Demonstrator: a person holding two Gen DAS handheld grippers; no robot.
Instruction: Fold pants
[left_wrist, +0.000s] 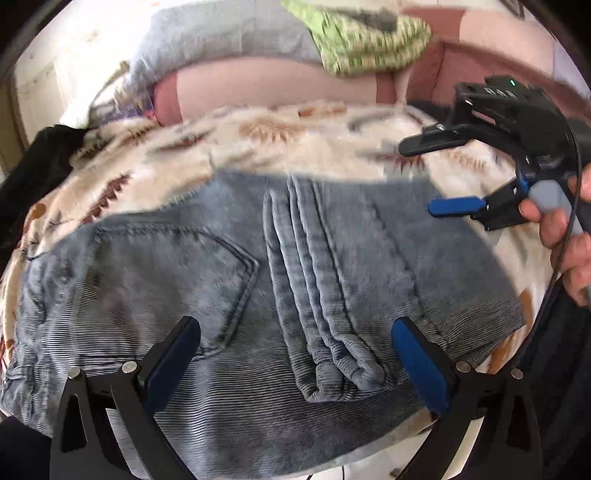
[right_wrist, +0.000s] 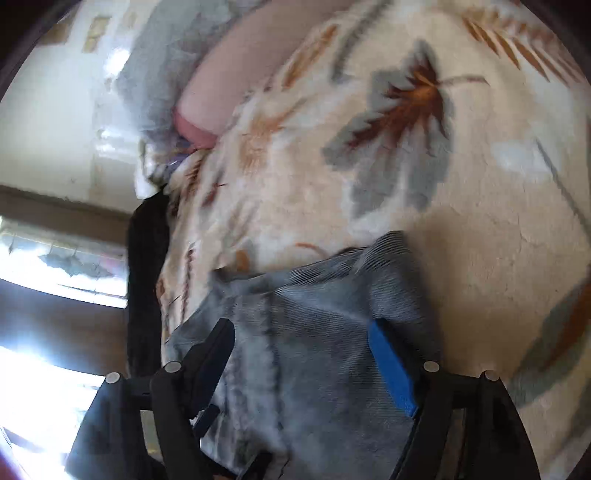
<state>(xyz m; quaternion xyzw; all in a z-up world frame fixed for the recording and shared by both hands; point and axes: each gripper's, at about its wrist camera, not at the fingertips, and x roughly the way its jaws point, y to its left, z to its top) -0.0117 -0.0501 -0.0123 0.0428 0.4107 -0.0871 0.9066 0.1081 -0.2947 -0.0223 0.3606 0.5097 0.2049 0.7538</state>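
The grey-blue corduroy pants (left_wrist: 236, 280) lie folded on a cream leaf-patterned blanket (left_wrist: 280, 147), with a back pocket at left and stacked leg folds in the middle. My left gripper (left_wrist: 295, 332) is open and empty, hovering over the pants' near edge. My right gripper (left_wrist: 417, 181) is open and empty, held above the blanket at the pants' far right corner. In the right wrist view the right gripper (right_wrist: 301, 336) is open over a corner of the pants (right_wrist: 317, 332), jaws apart on either side of the cloth.
A pink pillow (left_wrist: 266, 88), a grey blanket (left_wrist: 221, 40) and a green patterned cloth (left_wrist: 369, 40) lie at the back of the bed. A black garment (left_wrist: 33, 162) hangs at the left edge. A bright window (right_wrist: 55, 258) is at left.
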